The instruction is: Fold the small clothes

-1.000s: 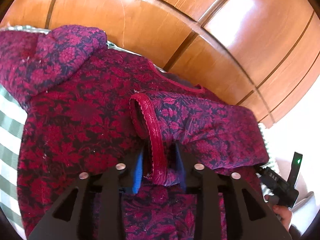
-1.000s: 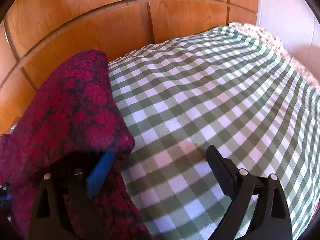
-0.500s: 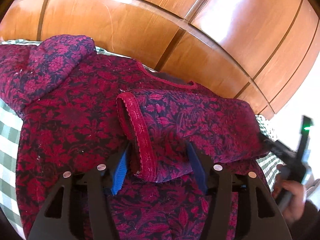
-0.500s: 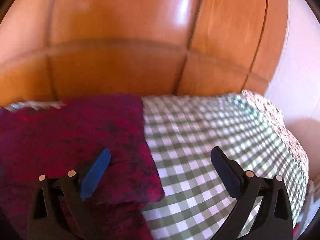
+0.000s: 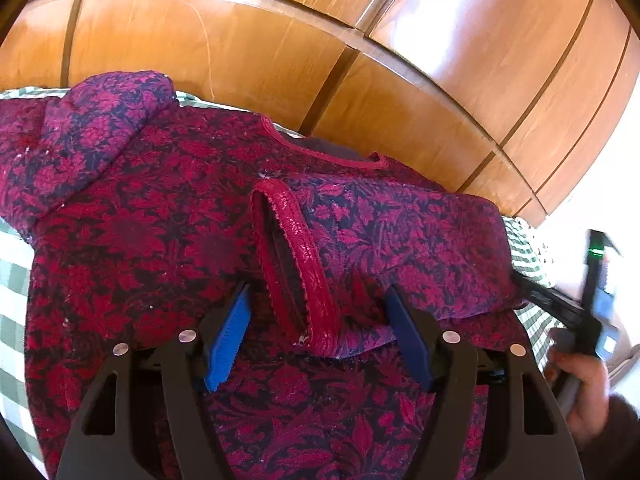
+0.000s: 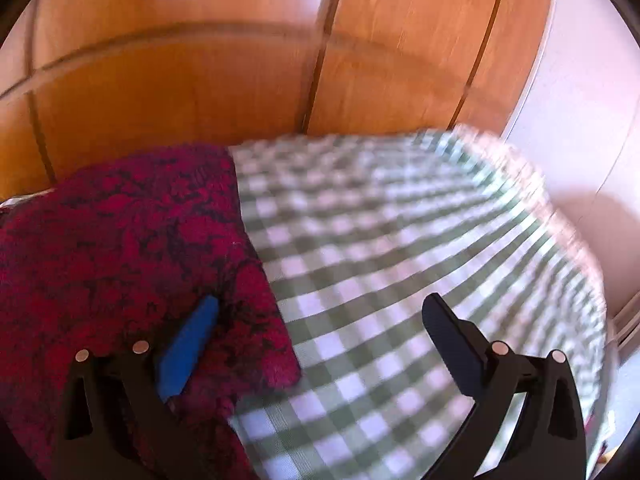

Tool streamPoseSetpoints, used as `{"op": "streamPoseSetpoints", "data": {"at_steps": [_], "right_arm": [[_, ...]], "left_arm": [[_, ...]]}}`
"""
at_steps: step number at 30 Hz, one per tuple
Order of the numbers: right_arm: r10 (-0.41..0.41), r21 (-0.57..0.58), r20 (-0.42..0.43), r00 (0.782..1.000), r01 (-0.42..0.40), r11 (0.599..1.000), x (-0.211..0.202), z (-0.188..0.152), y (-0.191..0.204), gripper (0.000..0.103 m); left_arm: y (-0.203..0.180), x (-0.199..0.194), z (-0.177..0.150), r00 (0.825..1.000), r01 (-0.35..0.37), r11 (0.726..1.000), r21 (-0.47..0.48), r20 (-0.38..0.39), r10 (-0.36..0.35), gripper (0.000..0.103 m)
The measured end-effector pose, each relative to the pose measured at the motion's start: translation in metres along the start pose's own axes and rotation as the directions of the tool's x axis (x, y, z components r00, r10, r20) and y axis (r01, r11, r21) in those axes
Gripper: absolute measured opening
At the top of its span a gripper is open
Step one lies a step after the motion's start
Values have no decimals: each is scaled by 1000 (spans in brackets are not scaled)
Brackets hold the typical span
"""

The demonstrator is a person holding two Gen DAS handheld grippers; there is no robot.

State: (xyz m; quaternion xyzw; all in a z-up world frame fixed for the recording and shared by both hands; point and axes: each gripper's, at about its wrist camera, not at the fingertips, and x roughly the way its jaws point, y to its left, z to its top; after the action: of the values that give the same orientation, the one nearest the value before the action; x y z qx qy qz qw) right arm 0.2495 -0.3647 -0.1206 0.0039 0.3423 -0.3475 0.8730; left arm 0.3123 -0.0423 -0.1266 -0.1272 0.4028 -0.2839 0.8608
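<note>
In the left wrist view, the crimson-and-navy floral knitted top (image 5: 152, 248) is lying spread on a green-and-white checked bed cover (image 5: 12, 300), its neckline toward the glossy wooden wardrobe panels (image 5: 248, 60). One sleeve is lying folded across the chest, its ribbed red cuff (image 5: 296, 264) sitting between the blue pads of the left tongs (image 5: 318, 328). Those jaws are opening and the pads are standing clear of the cuff, gripping nothing. The knit is looking soft, limp and light; it is likely draping and slipping unless pinched at a firm hem or cuff. At the right edge a hand (image 5: 580, 392) is holding the other tool.

In the right wrist view, blurred, the right tongs (image 6: 320, 316) are gaping wide and empty, one pad over the garment's edge (image 6: 256, 280). The checked cover is lying bare to the right, offering ample room; the wardrobe is closing off the far side.
</note>
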Motion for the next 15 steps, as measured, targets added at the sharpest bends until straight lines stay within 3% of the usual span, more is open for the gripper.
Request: {"op": "streamPoseSetpoints", "data": {"at_steps": [1,3,8,11,15], "right_arm": [[42,-32,65,997,-40,999,-18,-4,5,101],[105,-106,110,988,-93,990,-35,-11,17,101],[79,-226,-22,997,-82,971,-6,-28,50,101],[103,-200,-23,994,-106,974,-4,-29,45,101],[117,-185,-21,993,-118,976,-1,-29,40,101]], "left_arm": [[-1,0,0,1000,-3,1000,3,-2,3,68],[-1,1,0,1000,-2,1000,6,-3,2,70],[-2,-1,3,999,31,1000,-2,-5,-31,78],[3,-18,4,999,53,998,-34,2,-53,81],[31,-58,11,993,69,991,-115,100,-57,85]]}}
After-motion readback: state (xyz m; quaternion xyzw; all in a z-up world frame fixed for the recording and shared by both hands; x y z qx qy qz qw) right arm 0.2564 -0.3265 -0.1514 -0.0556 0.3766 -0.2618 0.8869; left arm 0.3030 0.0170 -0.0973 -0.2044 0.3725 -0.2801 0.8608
